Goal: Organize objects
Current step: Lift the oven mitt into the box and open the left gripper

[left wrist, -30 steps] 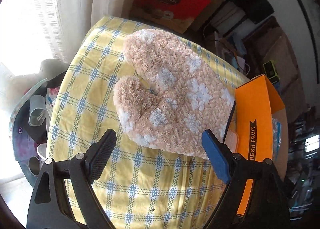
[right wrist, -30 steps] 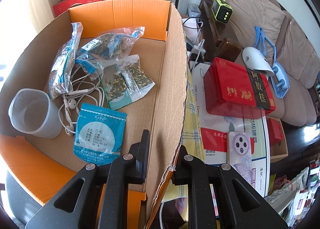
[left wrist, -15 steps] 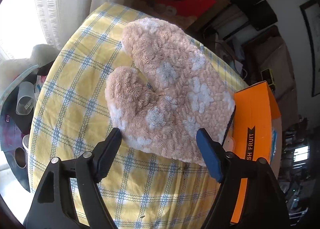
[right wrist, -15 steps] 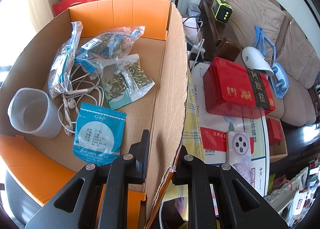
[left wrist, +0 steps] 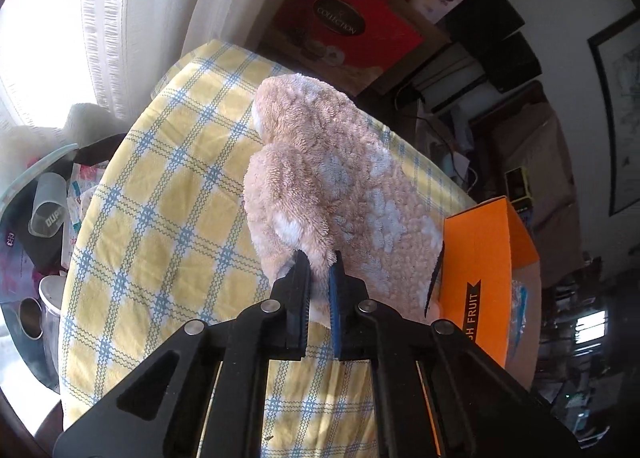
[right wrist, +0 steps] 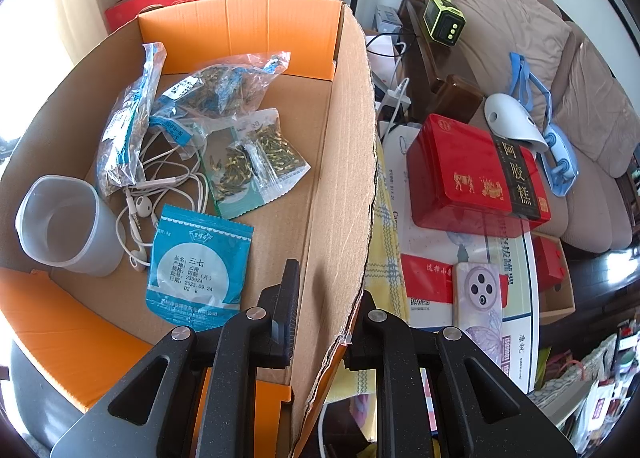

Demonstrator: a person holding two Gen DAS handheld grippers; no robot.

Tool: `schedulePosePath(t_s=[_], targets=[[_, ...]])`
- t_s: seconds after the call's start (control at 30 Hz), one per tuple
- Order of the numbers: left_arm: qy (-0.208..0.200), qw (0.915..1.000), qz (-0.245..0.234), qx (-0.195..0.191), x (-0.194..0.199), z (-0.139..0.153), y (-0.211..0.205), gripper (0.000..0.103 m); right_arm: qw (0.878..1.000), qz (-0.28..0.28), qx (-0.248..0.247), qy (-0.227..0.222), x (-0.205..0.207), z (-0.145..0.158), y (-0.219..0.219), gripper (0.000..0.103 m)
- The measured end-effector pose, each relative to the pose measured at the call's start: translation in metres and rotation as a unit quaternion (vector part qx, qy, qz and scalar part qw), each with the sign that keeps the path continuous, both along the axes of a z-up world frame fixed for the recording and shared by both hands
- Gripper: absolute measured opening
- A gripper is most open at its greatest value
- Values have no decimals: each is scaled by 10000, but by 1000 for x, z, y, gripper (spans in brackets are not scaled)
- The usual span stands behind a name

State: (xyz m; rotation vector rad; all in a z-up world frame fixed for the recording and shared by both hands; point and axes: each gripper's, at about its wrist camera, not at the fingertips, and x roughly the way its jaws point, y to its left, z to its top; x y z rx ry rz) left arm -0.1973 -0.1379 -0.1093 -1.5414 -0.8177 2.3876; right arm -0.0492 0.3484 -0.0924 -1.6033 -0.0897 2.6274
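Observation:
A fluffy beige mitten (left wrist: 344, 177) with pale spots lies on the yellow checked tablecloth (left wrist: 168, 209). My left gripper (left wrist: 318, 270) is shut on the mitten's near edge, bunching it upward. The orange cardboard box (left wrist: 484, 258) stands right of the mitten. In the right wrist view my right gripper (right wrist: 324, 298) is shut on the box's right wall (right wrist: 344, 177), one finger inside and one outside. The box holds a blue sachet (right wrist: 198, 264), clear bags of herbs (right wrist: 224, 97), white earphones (right wrist: 160, 193) and a translucent cup (right wrist: 64, 225).
Right of the box lie a red tin (right wrist: 476, 177), a phone (right wrist: 478, 294) and papers. A sofa (right wrist: 540, 57) stands behind. Left of the cloth a glass table edge holds a plastic cup (left wrist: 48, 205) and jars (left wrist: 44, 298). A red gift box (left wrist: 344, 21) stands behind the table.
My left gripper moved forward and closed on the mitten's near edge, which has folded and lifted. The right gripper stays on the box wall.

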Motion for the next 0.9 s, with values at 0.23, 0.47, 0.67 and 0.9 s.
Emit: schedulePosePath(t_s=[0.23,0.47,0.67,0.9], targets=[[735,9967,-207,265,-5,70,14,7,10000,0,3,-3,0,0,0,17],[1413,9881,-534,279,-1,142,40,6,10000,-2,1,-1,0,0,0,17],[1959,9749,-979,392,21,196,71,6,10000,-2,-7,-2,-1,-1,0,17],[2255,9589,-1660,465,40,230,127,6,10000,5,-4,-8,-2,-1,-1,17]])
